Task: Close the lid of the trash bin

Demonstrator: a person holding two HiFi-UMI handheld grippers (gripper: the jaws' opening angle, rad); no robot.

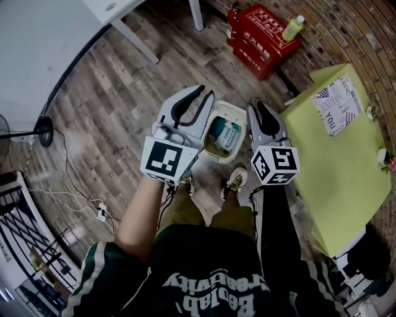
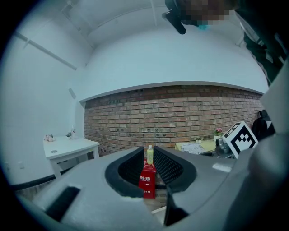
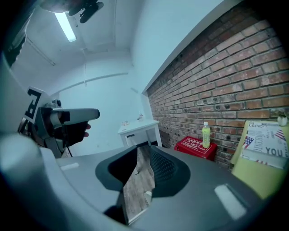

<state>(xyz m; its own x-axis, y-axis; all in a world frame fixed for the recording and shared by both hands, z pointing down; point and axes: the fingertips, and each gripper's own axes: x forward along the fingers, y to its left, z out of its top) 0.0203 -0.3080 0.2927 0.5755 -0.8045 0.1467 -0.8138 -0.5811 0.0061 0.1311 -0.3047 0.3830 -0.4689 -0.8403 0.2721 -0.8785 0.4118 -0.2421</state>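
Left tongs (image 1: pixel 204 93) spread, nothing between the jaws. In the left gripper view (image 2: pixel 149 158) I see only the far red box (image 2: pixel 146 180) and the bottle (image 2: pixel 149 154) on it through the gap. Right tongs (image 1: pixel 260 106) also spread and empty. Their own view (image 3: pixel 143 151) shows floor planks (image 3: pixel 137 189) through the gap.

From the head view, the bin (image 1: pixel 240 117) sits on the floor between and below the two tongs, top open, something bluish inside. Left tongs overlap its left edge, so I can't make out the lid. My shoes (image 1: pixel 236 179) are just behind it.

Around: green bench (image 1: pixel 334 179) close on the right with a printed sheet (image 1: pixel 337 105); red box (image 1: pixel 266 37) and bottle (image 1: pixel 294 26) ahead by the brick wall (image 1: pixel 365 37); white bench (image 1: pixel 117 9) ahead left; fan stand (image 1: pixel 43 130) and power strip (image 1: pixel 102 212) well off left.

Neither gripper view shows the bin. The left one catches the right tongs' marker cube (image 2: pixel 241 137) at right. The right one catches the left tongs (image 3: pixel 67 117) at left, plus a ceiling lamp (image 3: pixel 67 26).
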